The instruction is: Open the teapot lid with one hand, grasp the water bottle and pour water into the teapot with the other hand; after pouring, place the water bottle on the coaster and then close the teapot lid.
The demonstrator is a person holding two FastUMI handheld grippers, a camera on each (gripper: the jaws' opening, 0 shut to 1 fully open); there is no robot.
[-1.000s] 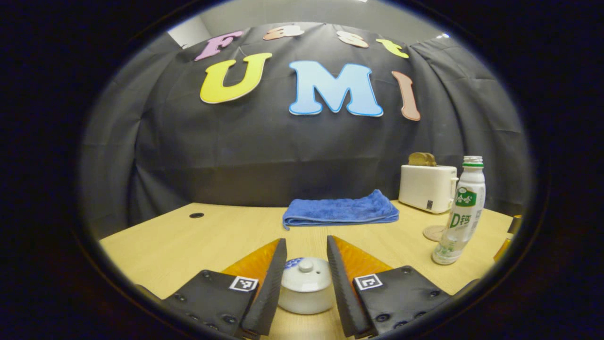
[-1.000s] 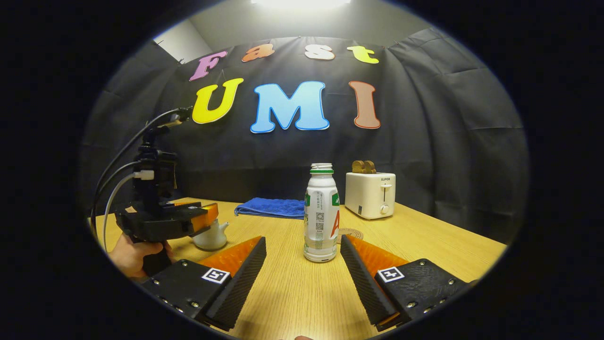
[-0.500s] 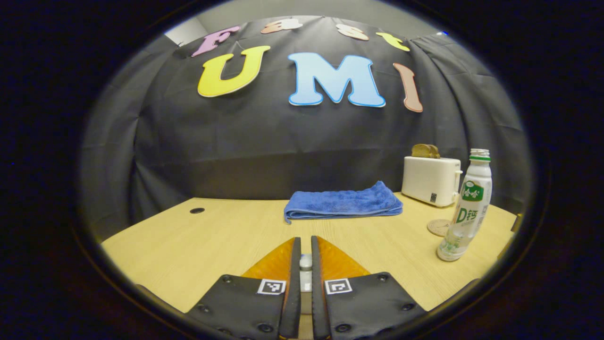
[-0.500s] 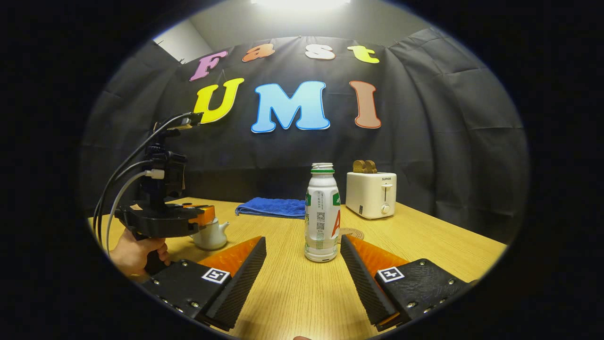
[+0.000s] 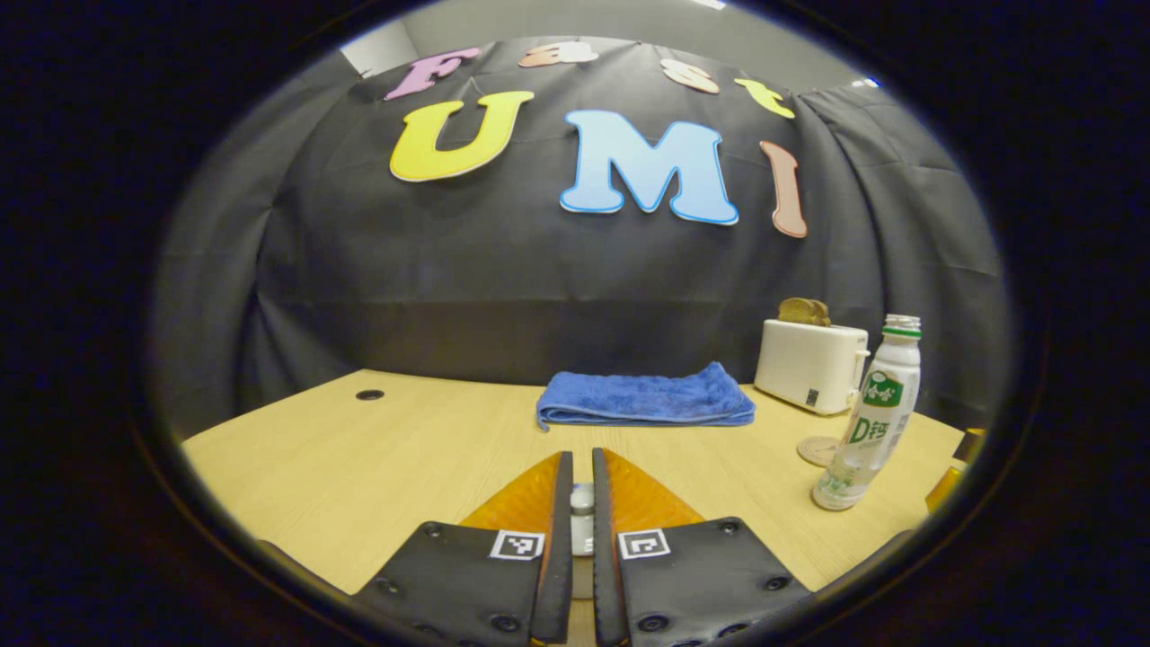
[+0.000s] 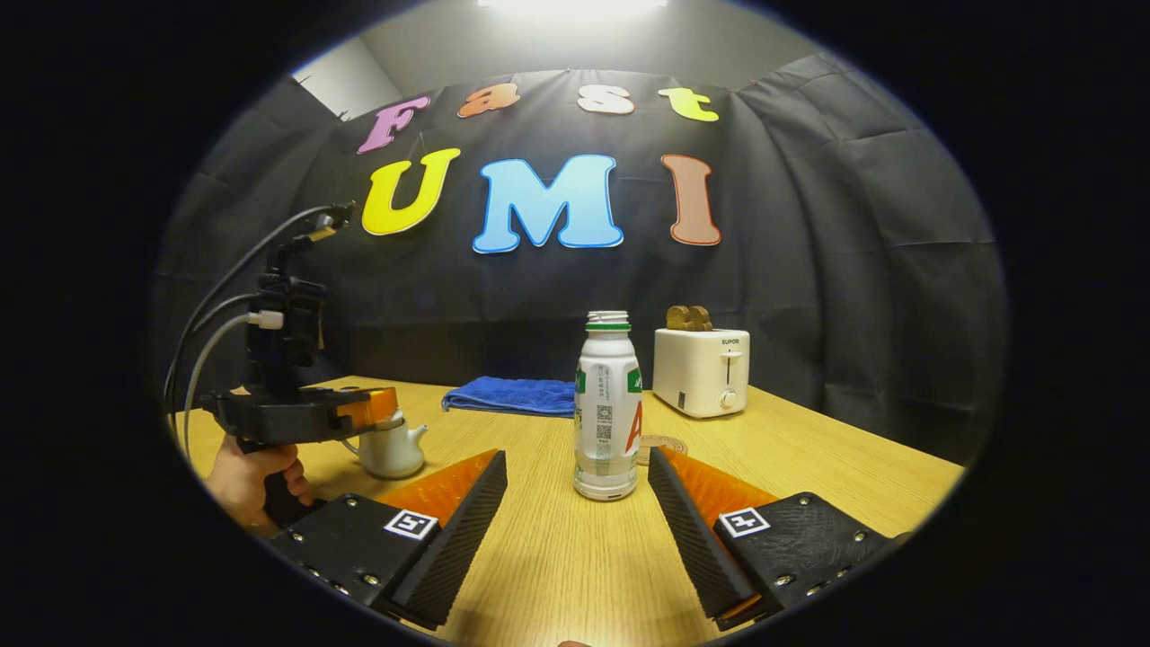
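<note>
A white teapot (image 6: pixel 388 449) stands on the table at the left of the right gripper view. My left gripper (image 5: pixel 581 458) is shut on the knob of the teapot lid (image 5: pixel 582 499). In the right gripper view, the left gripper (image 6: pixel 373 409) sits level over the pot; I cannot tell whether the lid has lifted off. The uncapped white water bottle (image 6: pixel 607 404) (image 5: pixel 869 413) stands upright just ahead of my open right gripper (image 6: pixel 577 456), apart from both fingers. A round coaster (image 6: pixel 662 443) (image 5: pixel 818 449) lies behind the bottle.
A white toaster (image 6: pixel 703 370) (image 5: pixel 811 364) with bread in it stands at the back right. A folded blue towel (image 5: pixel 645 404) (image 6: pixel 512 395) lies at the back middle. A person's hand (image 6: pixel 243 476) holds the left gripper's handle, with cables trailing up from it.
My left gripper's fingers closed from wide open onto the lid knob. Since then the scene has dropped slightly in its view. The right gripper and bottle have hardly moved.
</note>
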